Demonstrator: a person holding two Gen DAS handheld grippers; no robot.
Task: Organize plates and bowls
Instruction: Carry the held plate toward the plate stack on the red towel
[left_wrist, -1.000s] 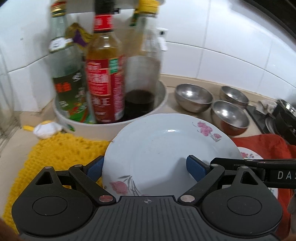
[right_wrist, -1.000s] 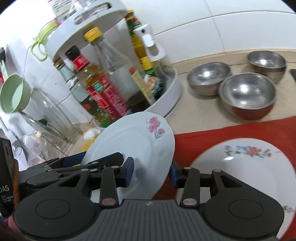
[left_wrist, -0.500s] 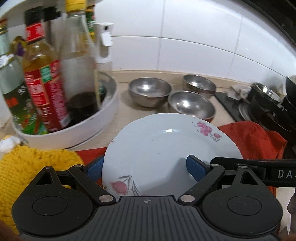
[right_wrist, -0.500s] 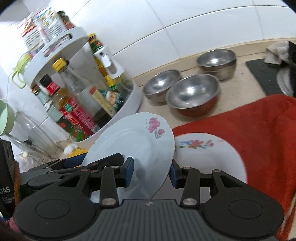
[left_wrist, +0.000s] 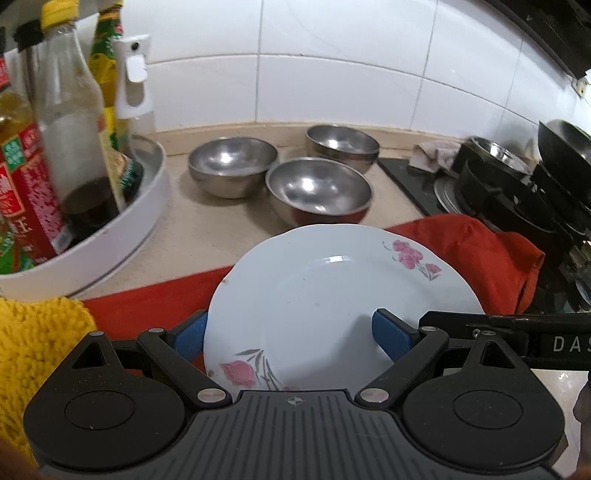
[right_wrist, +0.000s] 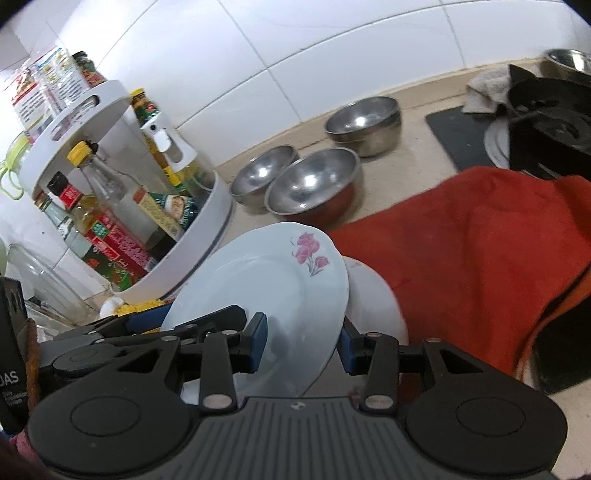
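A glossy white tiled wall (left_wrist: 332, 74) with grey grout lines rises behind a beige stone countertop (left_wrist: 207, 236), with a black gas stove (left_wrist: 517, 192) at the far right, evenly lit.

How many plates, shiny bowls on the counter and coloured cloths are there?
Plates: 2, the held plate and the lower plate on the cloth.
Shiny bowls: 3, the left bowl, front bowl and back bowl, which may be a stack.
Cloths: 2, the red cloth and yellow cloth.
Total: 7
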